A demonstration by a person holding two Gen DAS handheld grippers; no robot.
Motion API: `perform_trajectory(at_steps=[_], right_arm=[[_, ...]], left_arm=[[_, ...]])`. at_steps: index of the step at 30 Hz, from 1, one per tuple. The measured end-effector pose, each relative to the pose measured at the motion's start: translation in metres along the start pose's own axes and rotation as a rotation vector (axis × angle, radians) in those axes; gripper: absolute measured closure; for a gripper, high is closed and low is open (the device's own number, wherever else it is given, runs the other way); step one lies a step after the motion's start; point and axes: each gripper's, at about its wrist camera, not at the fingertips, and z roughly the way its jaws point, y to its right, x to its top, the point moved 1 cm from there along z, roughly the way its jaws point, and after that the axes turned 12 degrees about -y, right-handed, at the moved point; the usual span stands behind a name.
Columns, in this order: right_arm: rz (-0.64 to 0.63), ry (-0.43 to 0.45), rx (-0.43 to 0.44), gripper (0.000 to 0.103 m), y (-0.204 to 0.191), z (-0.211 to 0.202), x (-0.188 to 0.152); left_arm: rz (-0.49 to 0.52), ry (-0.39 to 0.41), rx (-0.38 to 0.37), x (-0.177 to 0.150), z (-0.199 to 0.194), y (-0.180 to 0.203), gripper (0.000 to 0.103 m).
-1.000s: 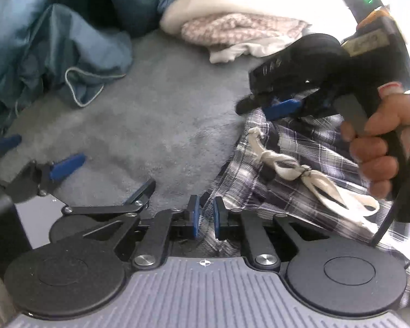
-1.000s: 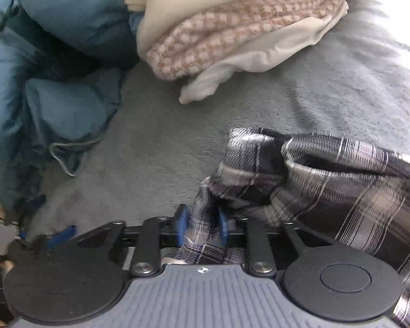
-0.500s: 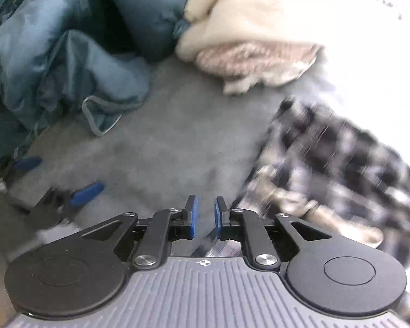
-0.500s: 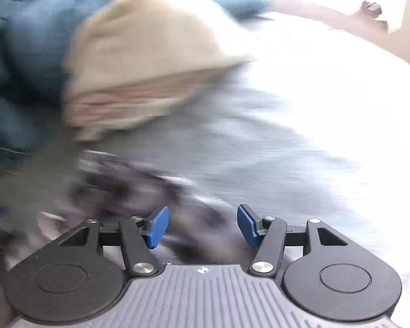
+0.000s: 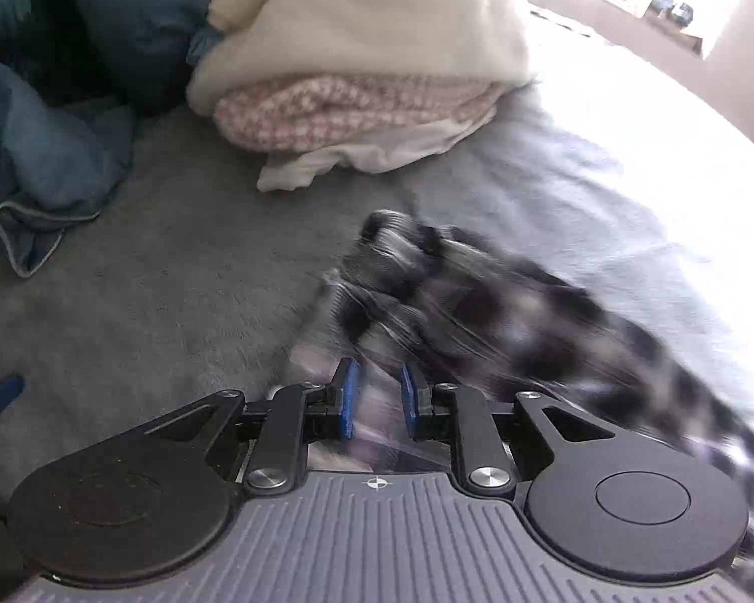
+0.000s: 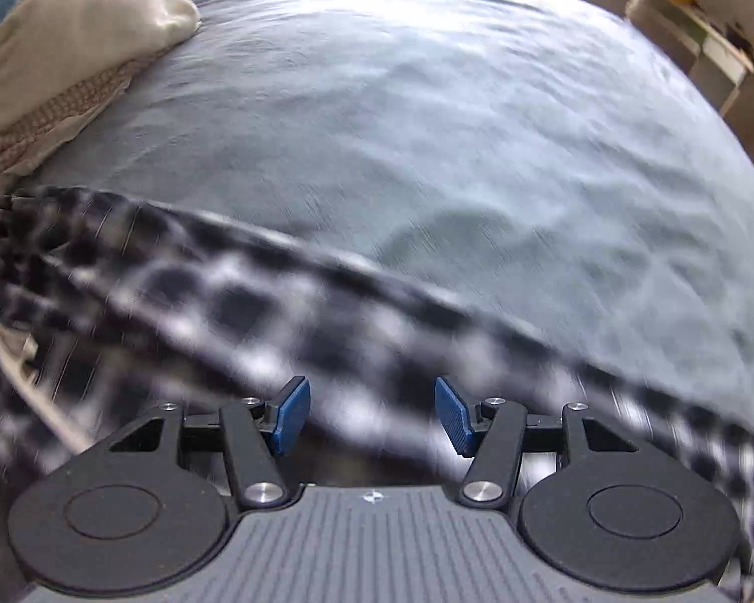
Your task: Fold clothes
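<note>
The grey bed cover (image 6: 477, 151) gives plenty of open room, with a folded pile (image 5: 357, 80) of cream and pink knits at its far side. The plaid garment (image 6: 236, 311) lies stretched in a blurred band across the cover, one end bunched near the left gripper (image 5: 378, 399), whose jaws have just been opening, with blurred cloth showing in the gap and not clamped. The right gripper (image 6: 372, 414) is released, jaws spread above the plaid. The step is best done by taking the far edge cleanly, both corners level, before laying it over
</note>
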Motion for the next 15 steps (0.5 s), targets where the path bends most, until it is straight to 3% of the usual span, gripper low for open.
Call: perform_trajectory(at_steps=[2, 5, 9, 13, 15], right_arm=[[0.065, -0.031, 0.046, 0.044, 0.02, -0.007, -0.027], [0.285, -0.114, 0.152, 0.044, 0.057, -0.007, -0.076], [0.571, -0.154, 0.215, 0.044, 0.102, -0.003, -0.128], [0.57, -0.065, 0.183, 0.044, 0.134, -0.001, -0.111], [0.464, -0.001, 0.15, 0.043, 0.145, 0.004, -0.083]], left_arm=[[-0.035, -0.038, -0.048, -0.021, -0.018, 0.0, 0.08], [-0.124, -0.139, -0.112, -0.06, -0.037, -0.005, 0.079], [-0.181, -0.251, -0.077, -0.109, -0.046, -0.009, 0.079], [-0.179, -0.277, -0.042, -0.132, -0.048, -0.001, 0.079], [-0.15, -0.272, -0.038, -0.133, -0.047, 0.009, 0.079]])
